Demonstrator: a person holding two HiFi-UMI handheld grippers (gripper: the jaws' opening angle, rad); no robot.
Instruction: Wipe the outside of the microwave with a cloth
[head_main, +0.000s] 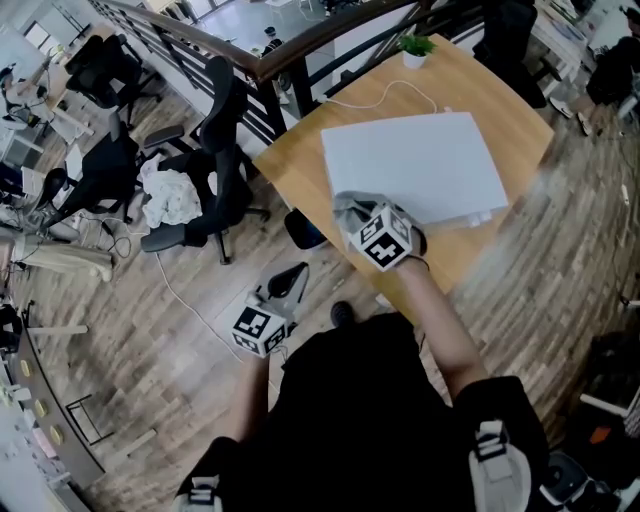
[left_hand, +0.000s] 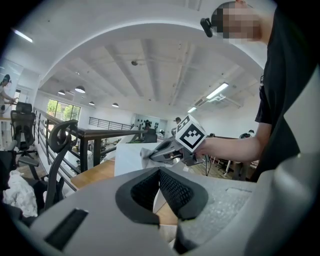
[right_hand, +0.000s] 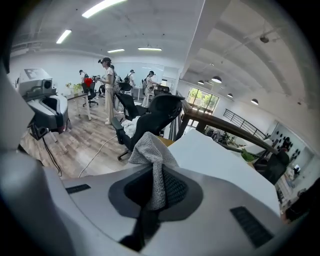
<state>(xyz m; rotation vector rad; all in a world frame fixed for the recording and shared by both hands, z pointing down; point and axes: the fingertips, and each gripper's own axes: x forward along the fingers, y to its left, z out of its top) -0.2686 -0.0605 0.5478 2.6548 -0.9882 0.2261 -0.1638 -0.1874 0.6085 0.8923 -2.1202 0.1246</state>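
grey cloth (right_hand: 150, 147) clamped in right gripper (head_main: 350, 218), forearm extended to microwave (head_main: 420, 165); left gripper (head_main: 297, 275) closed, low.

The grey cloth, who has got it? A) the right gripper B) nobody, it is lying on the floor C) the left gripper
A: in the right gripper view, the grey cloth is pinched between the jaws of the right gripper. The head view shows it held against the near corner of the white microwave. The left gripper hangs off to the side with nothing in it.
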